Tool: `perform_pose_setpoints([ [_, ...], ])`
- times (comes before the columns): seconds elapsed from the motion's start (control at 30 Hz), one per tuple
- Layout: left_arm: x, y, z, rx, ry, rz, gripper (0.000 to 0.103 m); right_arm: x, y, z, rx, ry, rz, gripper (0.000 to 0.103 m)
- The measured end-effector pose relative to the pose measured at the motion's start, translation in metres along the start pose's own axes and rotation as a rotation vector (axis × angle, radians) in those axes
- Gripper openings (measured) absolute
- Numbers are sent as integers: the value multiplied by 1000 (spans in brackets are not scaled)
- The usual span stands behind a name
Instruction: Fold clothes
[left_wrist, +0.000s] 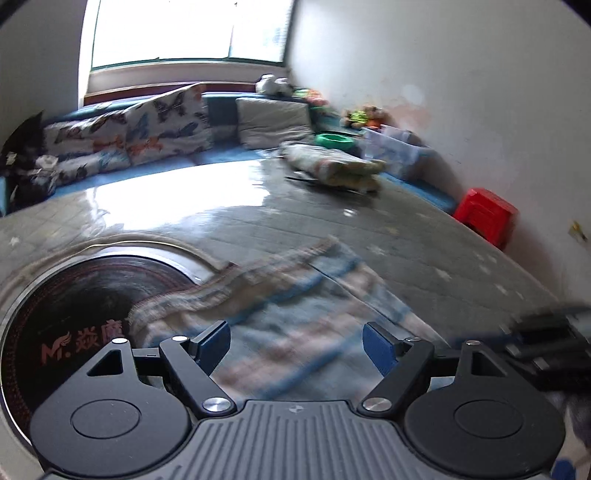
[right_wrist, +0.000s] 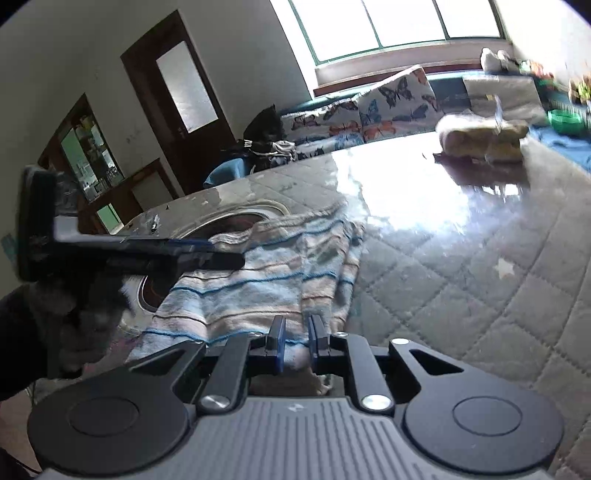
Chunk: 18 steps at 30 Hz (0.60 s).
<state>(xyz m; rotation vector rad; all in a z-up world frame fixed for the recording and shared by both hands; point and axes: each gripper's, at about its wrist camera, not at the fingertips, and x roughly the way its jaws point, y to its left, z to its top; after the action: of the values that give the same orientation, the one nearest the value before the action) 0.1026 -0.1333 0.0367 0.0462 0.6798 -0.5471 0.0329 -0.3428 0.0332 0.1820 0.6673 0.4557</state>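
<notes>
A striped garment (left_wrist: 280, 295) in pale blue, pink and white lies spread on the table, partly over a round black hob. My left gripper (left_wrist: 295, 332) hovers over its near part with the blue pads wide apart, and the cloth under them is blurred. In the right wrist view the left gripper's fingers (right_wrist: 214, 254) reach in from the left above the garment (right_wrist: 258, 280). My right gripper (right_wrist: 296, 325) has its pads nearly together, with the garment's near edge pinched between them. It shows as a dark shape (left_wrist: 546, 339) at the right edge of the left wrist view.
The table (right_wrist: 461, 277) has a glossy quilted cover. The round hob (left_wrist: 74, 314) is sunk into it at the left. A folded pile of clothes (left_wrist: 332, 166) sits at the far side. Beyond are a bench with butterfly cushions (left_wrist: 147, 125), a clear plastic box (left_wrist: 399, 147) and a red stool (left_wrist: 485, 214).
</notes>
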Motion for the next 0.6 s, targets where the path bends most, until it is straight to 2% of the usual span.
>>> perform_pose_setpoints([
  [0.2,-24,-21,-28,85,-13,-48,78,1,35,0,-149,-25,-18,14],
  [0.27,-33,-25,-39,116,-22,-46,78,4,41,-2,-166,-14,-12,19],
  [0.37,-48,-27,-54,146,-33,-39,78,8,40,-5,-151,-1,-21,19],
  [0.43,-56,-25,-63,154,-45,-7,78,9,38,-6,-125,0,-21,19],
  [0.6,-70,-21,-85,160,-48,127,78,8,32,-7,-83,-4,-21,22],
])
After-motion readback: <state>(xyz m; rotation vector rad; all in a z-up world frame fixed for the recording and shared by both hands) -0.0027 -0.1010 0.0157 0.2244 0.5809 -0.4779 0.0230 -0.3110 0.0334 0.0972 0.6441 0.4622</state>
